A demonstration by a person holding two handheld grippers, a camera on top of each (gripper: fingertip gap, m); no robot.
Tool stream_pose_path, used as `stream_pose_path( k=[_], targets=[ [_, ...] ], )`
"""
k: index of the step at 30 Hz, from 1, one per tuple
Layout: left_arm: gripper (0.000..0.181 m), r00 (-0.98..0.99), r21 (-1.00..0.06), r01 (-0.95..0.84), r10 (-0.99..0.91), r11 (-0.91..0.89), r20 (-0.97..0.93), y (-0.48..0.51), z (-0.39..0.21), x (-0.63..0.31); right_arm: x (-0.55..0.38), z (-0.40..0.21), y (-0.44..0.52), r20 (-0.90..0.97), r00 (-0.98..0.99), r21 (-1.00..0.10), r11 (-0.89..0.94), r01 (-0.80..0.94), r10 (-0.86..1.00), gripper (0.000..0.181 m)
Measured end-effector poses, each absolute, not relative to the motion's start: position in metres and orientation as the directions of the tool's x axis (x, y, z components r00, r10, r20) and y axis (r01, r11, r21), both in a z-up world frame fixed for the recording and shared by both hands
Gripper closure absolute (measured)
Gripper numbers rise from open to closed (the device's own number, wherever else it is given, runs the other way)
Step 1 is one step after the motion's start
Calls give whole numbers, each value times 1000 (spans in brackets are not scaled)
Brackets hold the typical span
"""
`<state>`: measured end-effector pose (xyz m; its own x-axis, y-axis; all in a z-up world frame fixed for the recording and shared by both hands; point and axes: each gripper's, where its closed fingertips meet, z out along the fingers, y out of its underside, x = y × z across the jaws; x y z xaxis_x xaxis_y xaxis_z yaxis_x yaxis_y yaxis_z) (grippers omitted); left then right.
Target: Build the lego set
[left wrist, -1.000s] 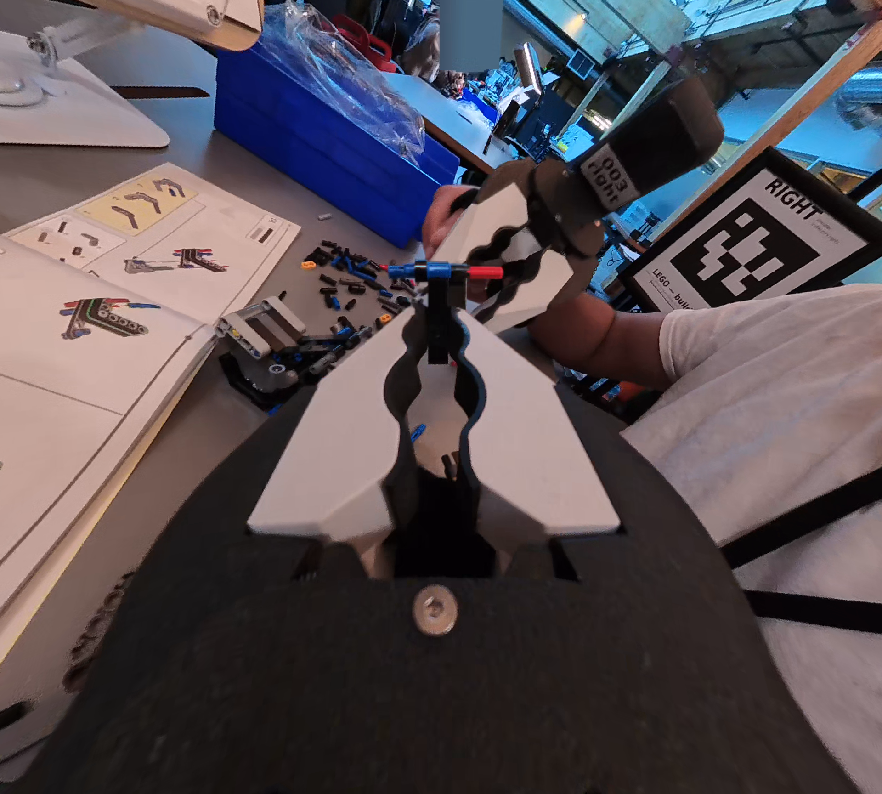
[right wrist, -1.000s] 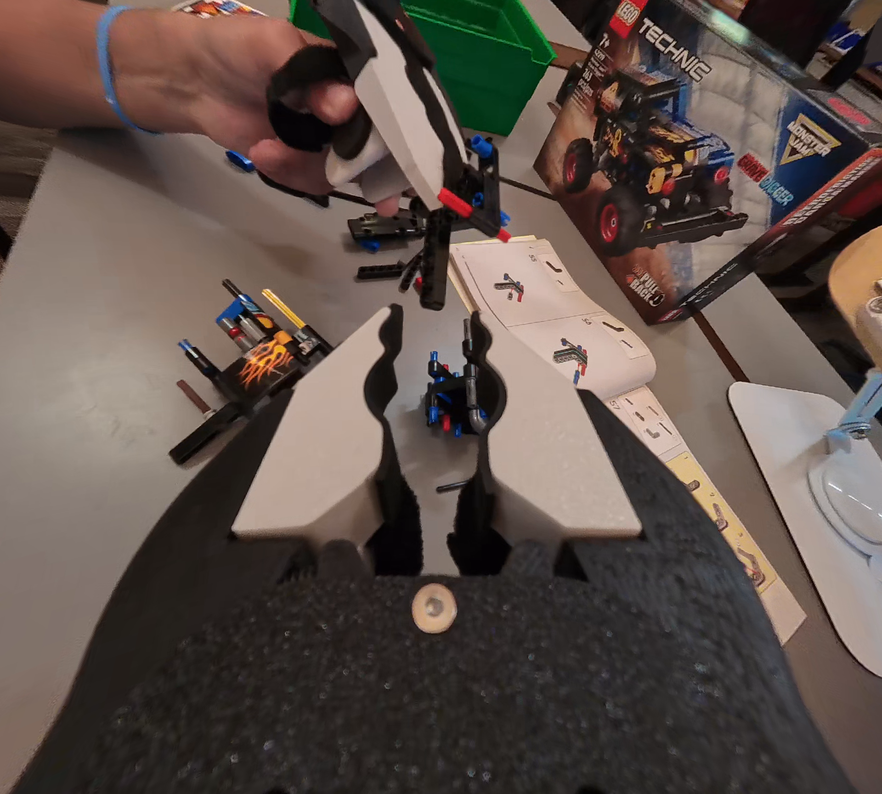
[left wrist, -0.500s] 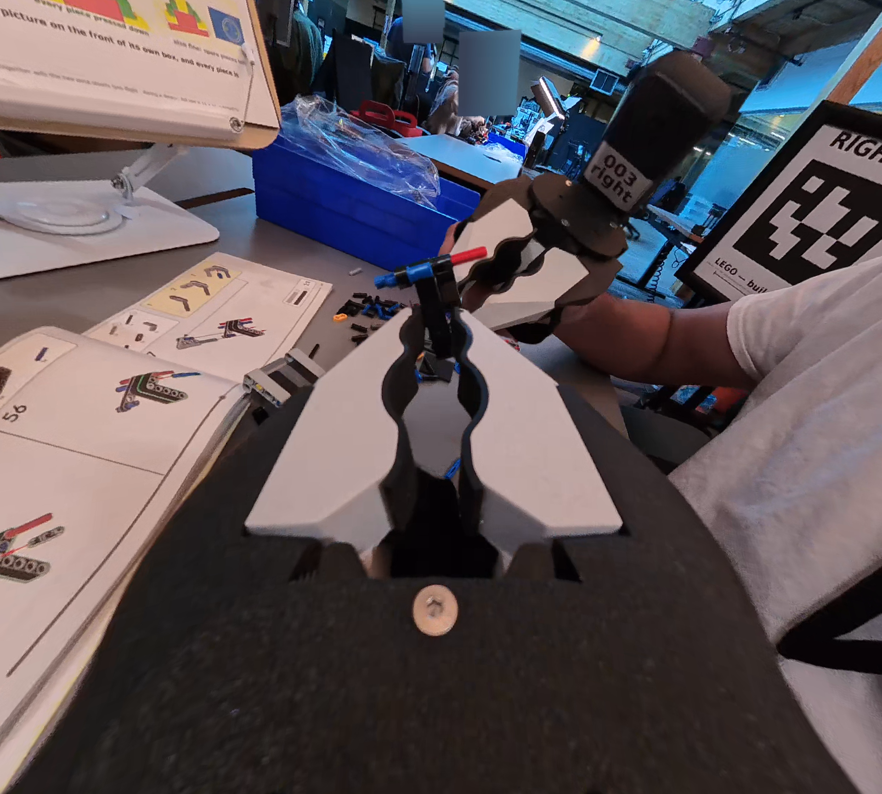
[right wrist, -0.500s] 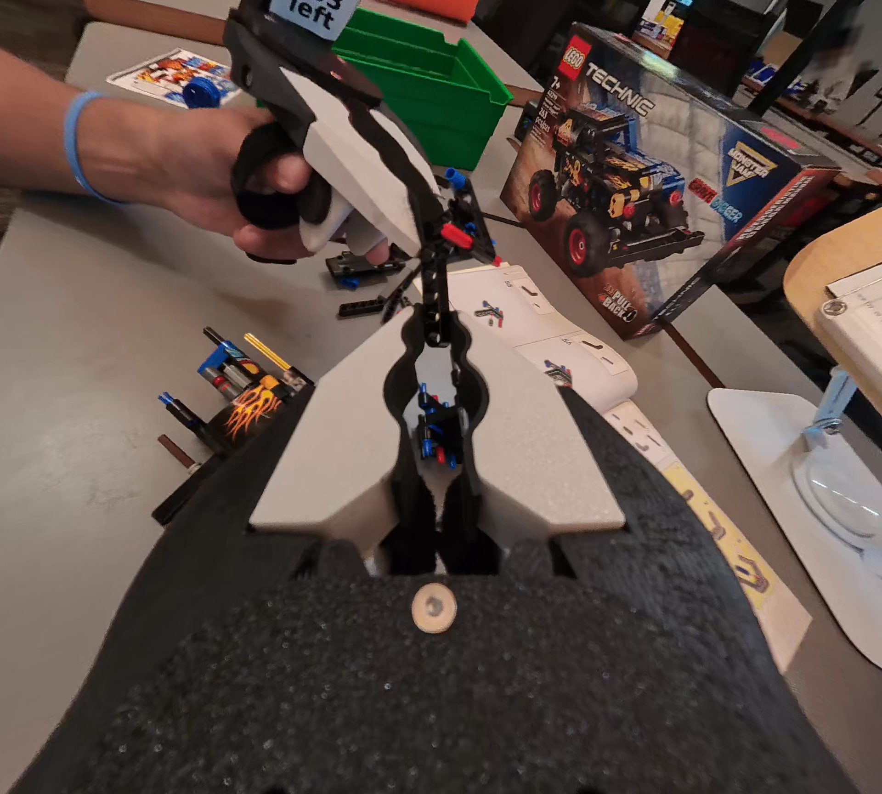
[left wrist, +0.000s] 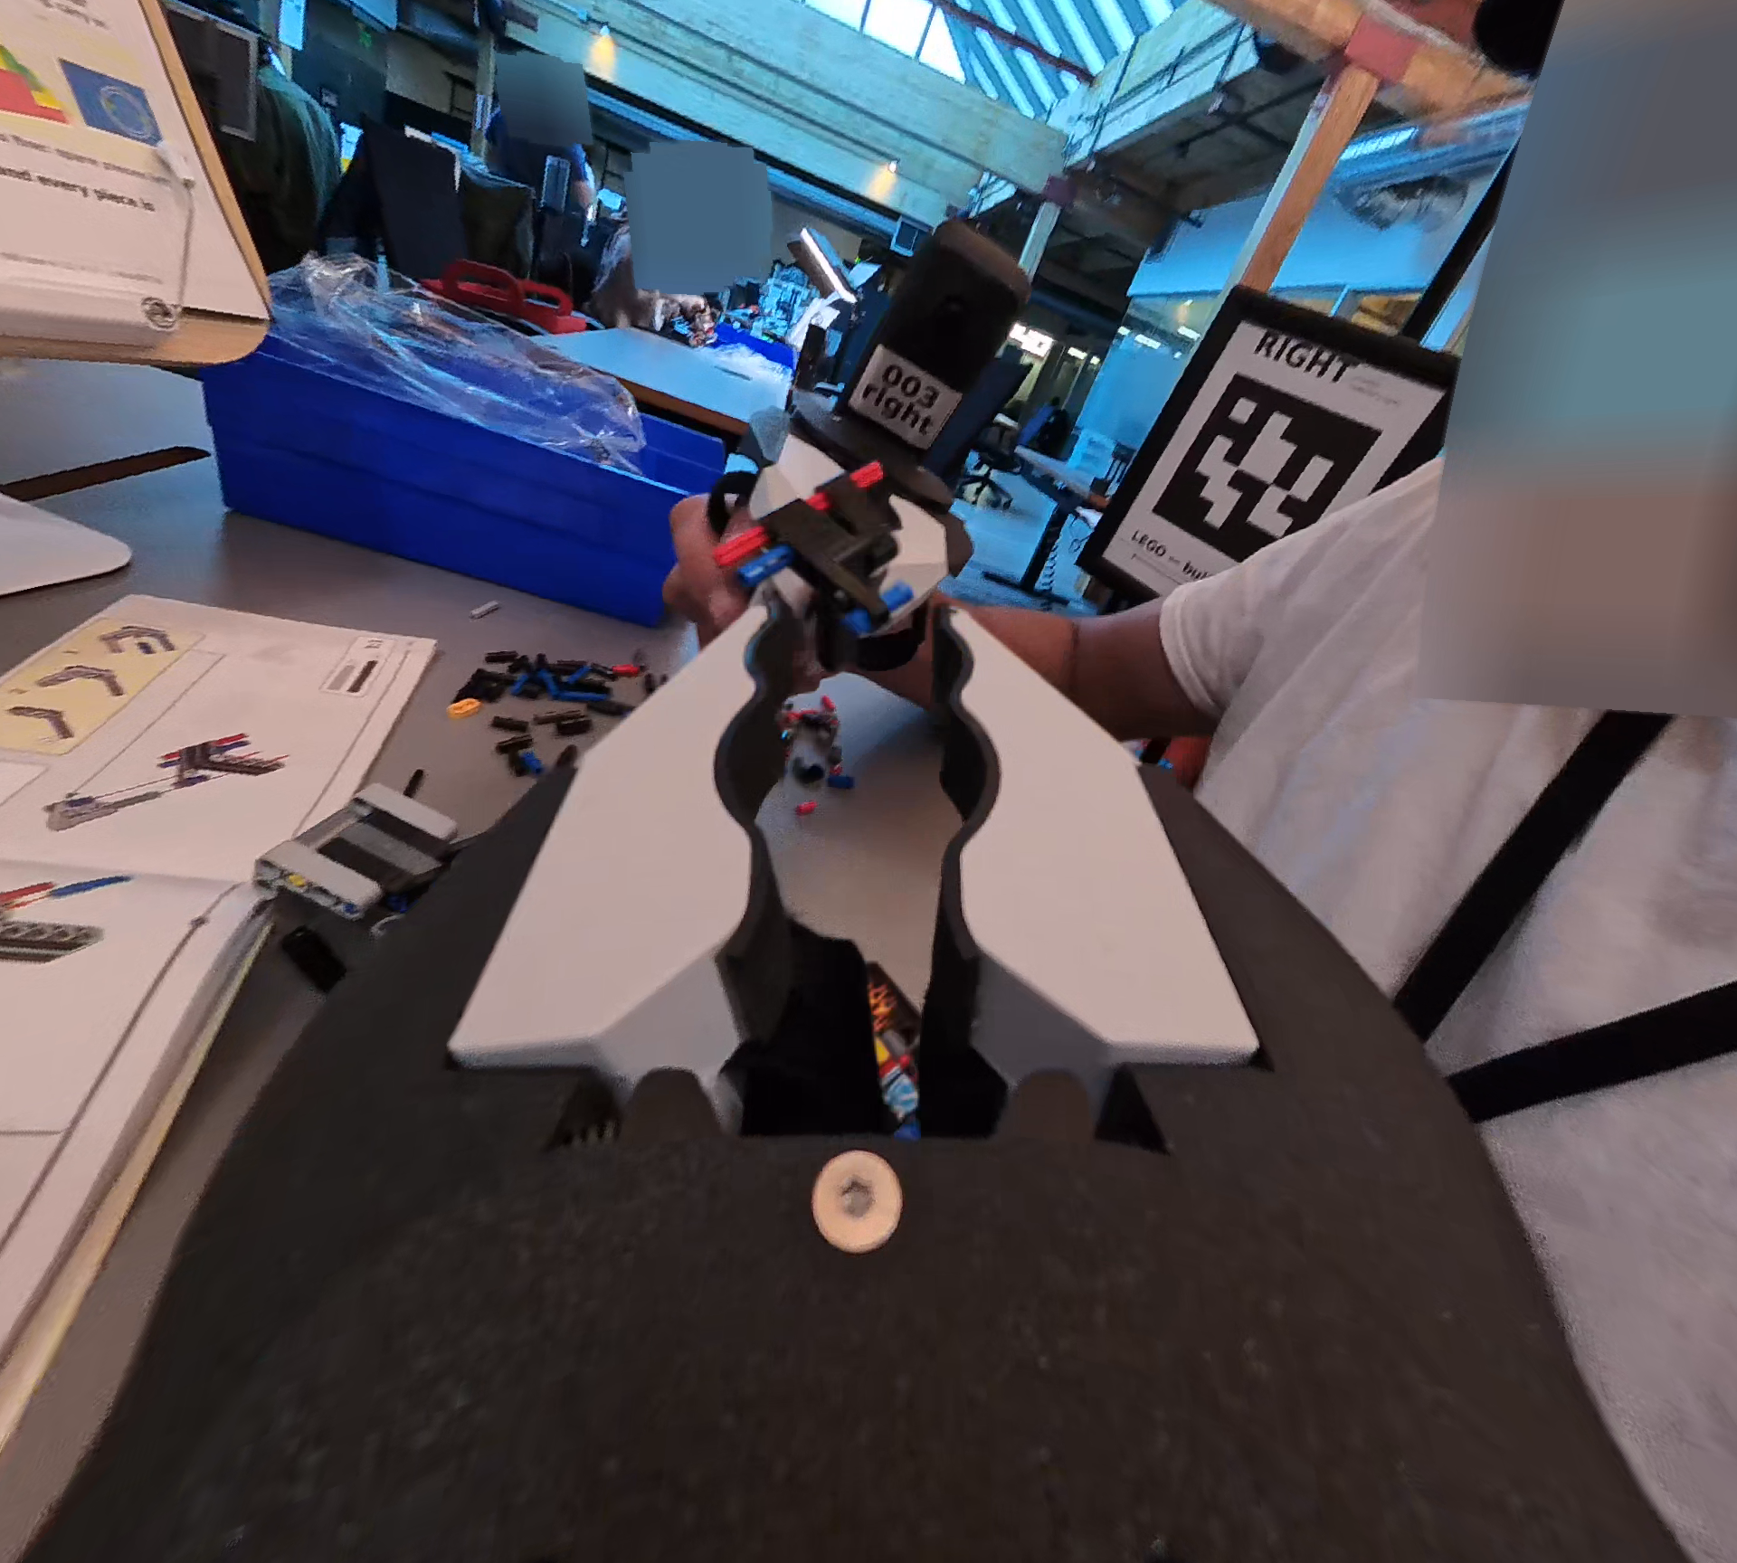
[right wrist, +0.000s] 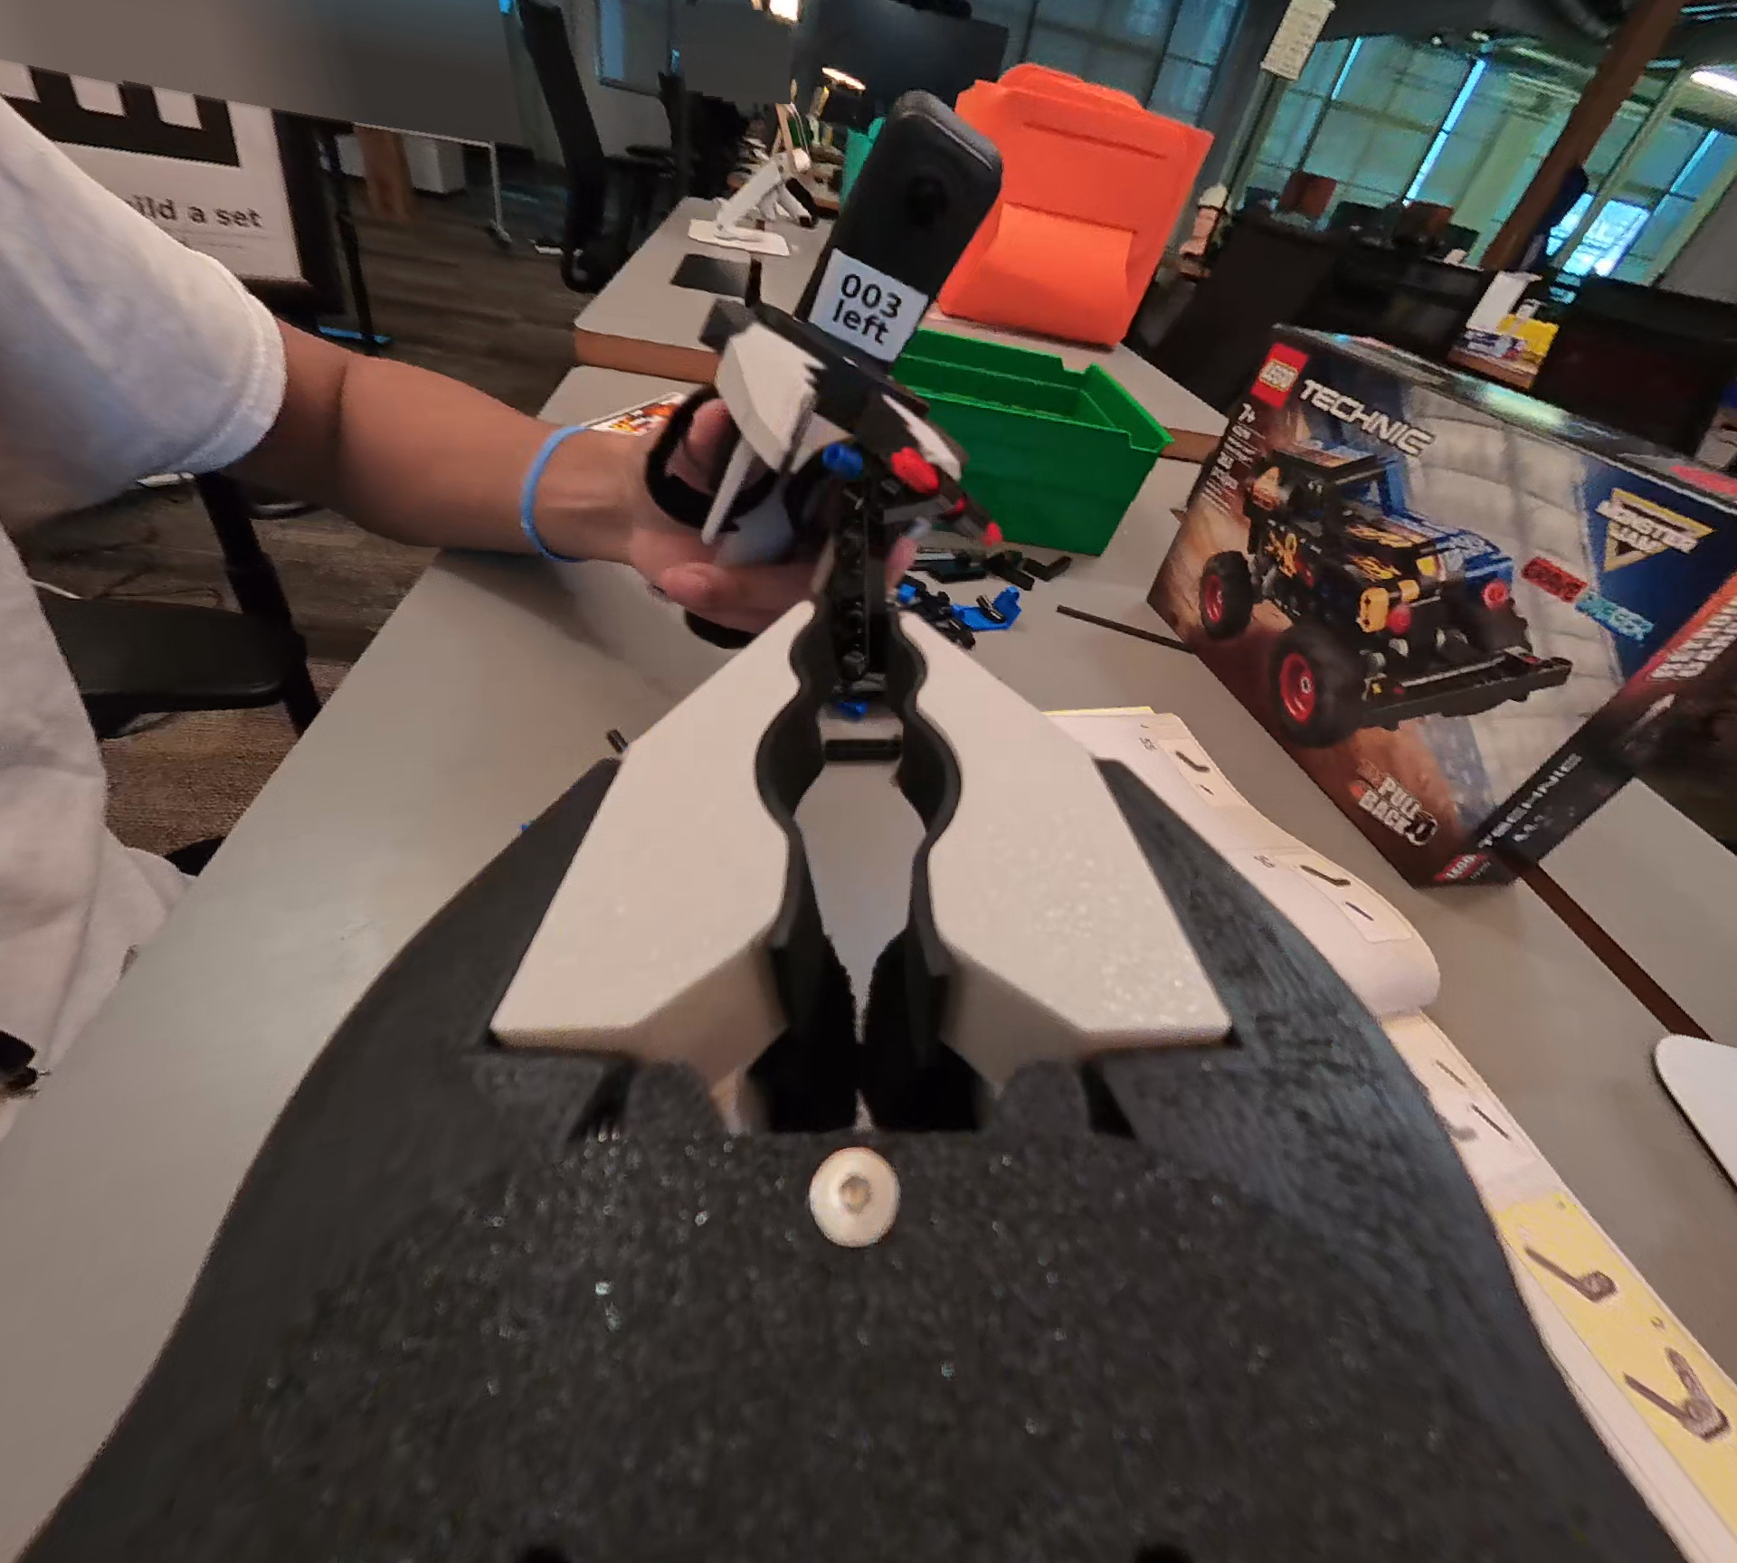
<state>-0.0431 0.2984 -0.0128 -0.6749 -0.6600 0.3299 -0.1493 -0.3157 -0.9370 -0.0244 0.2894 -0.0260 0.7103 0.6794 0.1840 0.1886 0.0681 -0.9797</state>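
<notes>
A small black lego assembly (left wrist: 818,541) with red and blue pins is held up in the air between the two grippers. In the right wrist view my right gripper (right wrist: 855,625) is shut on the assembly's black beam (right wrist: 860,569). My left gripper (left wrist: 846,625) is open, its fingers standing either side of the assembly's lower end without touching it. The right gripper (left wrist: 846,541) shows beyond it in the left wrist view. The left gripper (right wrist: 884,456) shows at the assembly's top in the right wrist view.
An open instruction booklet (left wrist: 188,719) lies at the left, with a grey and black sub-assembly (left wrist: 357,851) and loose pins (left wrist: 545,691) beside it. A blue bin (left wrist: 423,465) stands behind. The set's box (right wrist: 1410,578), a green bin (right wrist: 1024,428) and loose parts (right wrist: 978,597) lie beyond. My two grippers' fingertips are within a few centimetres of each other.
My right gripper closed on the assembly's beam. My left gripper, shut on it before, has opened. Both grippers and the assembly rose higher above the table.
</notes>
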Motion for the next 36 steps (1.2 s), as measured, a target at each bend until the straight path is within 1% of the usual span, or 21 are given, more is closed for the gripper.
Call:
stream_pose_path(
  k=[3,6,7,9,11,13,17,21,24,26,30,33,36],
  targets=[
    [147,-635,-969,-130,-733,-211,245,310,-21,-41,-30,-22,282,188,675,-980,93,174,713,173],
    [147,-597,-997,-69,-799,-37,71,312,-28,-42,-34,-18,276,161,646,-986,94,137,746,173],
    [146,-600,-999,-54,-799,-7,38,309,-29,-43,-35,-17,275,148,638,-988,90,122,756,173],
    [140,-627,-999,-27,-777,-47,54,302,-22,-48,-37,-20,272,156,618,-987,97,128,771,173],
    [139,-639,-996,-27,-765,-85,82,301,-20,-48,-38,-24,273,151,610,-987,91,129,778,172],
    [136,-659,-991,-50,-741,-127,129,299,-20,-49,-43,-26,271,131,588,-990,78,115,798,173],
    [135,-709,-965,-144,-657,-218,254,289,-25,-49,-50,-29,268,113,560,-993,72,96,821,173],
    [143,-753,-918,-222,-540,-329,376,280,-25,-51,-53,-25,265,113,538,-994,94,62,835,173],
    [157,-764,-890,-238,-491,-389,419,278,-23,-51,-54,-25,263,117,531,-993,103,55,839,173],
    [171,-776,-874,-246,-455,-419,437,278,-20,-53,-54,-26,263,118,526,-993,101,62,842,173],
    [173,-774,-829,-301,-387,-471,501,275,-17,-53,-53,-27,261,129,517,-992,105,76,846,172],
    [175,-760,-775,-378,-308,-506,572,273,-17,-53,-50,-29,261,194,524,-980,137,146,830,173],
    [176,-727,-720,-459,-247,-520,641,272,-23,-52,-47,-36,261,269,526,-954,147,262,807,173]
  ],
)
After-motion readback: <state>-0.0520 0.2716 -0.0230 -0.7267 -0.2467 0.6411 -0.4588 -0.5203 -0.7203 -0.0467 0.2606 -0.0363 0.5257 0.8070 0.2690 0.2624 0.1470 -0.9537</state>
